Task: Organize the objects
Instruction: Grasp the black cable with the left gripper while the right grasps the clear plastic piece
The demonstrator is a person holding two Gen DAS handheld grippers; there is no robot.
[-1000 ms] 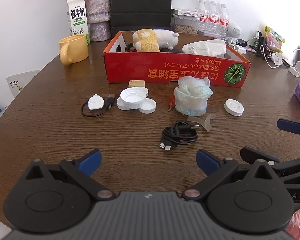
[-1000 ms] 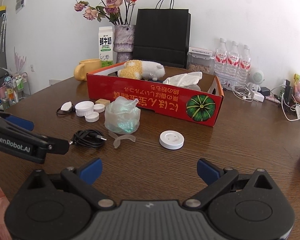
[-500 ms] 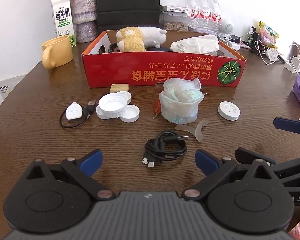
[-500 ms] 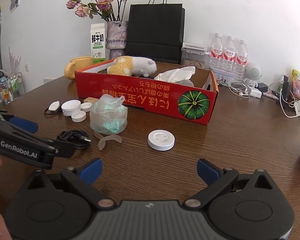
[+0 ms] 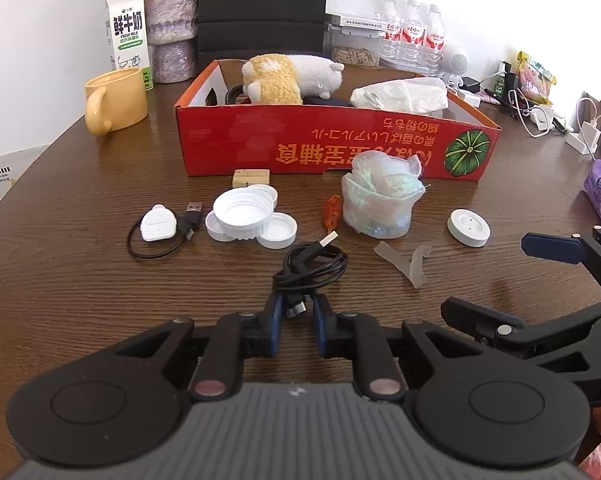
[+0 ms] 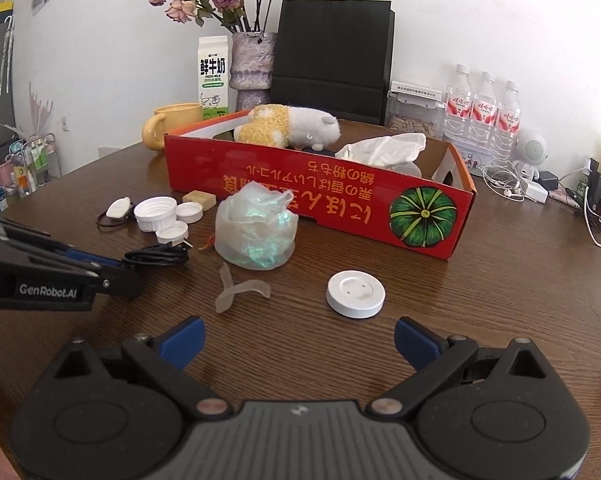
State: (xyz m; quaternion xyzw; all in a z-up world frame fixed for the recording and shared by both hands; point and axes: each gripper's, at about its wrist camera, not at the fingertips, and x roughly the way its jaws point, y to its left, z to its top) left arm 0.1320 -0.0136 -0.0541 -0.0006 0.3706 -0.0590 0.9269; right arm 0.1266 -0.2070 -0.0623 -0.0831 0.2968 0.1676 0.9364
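My left gripper (image 5: 296, 312) is shut on the near end of a coiled black USB cable (image 5: 314, 266) lying on the wooden table; it shows from the side in the right wrist view (image 6: 112, 266). My right gripper (image 6: 298, 334) is open and empty, just short of a white round puck (image 6: 355, 289). A red cardboard box (image 5: 340, 152) behind holds a plush toy (image 5: 288, 78) and a white crumpled bag (image 5: 400, 96). In front of it lie white lids (image 5: 242, 216), a clear plastic bag (image 5: 380, 200) and a small white charger with cable (image 5: 156, 228).
A yellow mug (image 5: 114, 100), milk carton (image 5: 128, 28) and vase (image 5: 172, 20) stand at the back left. Water bottles (image 6: 484, 108) and chargers with wires (image 5: 540, 116) sit at the back right. A clear curved plastic piece (image 6: 236, 288) and a small wooden block (image 5: 251, 177) lie on the table.
My left gripper moved forward to the black cable and closed on its near end. The right gripper came a little closer to the white puck and stayed open.
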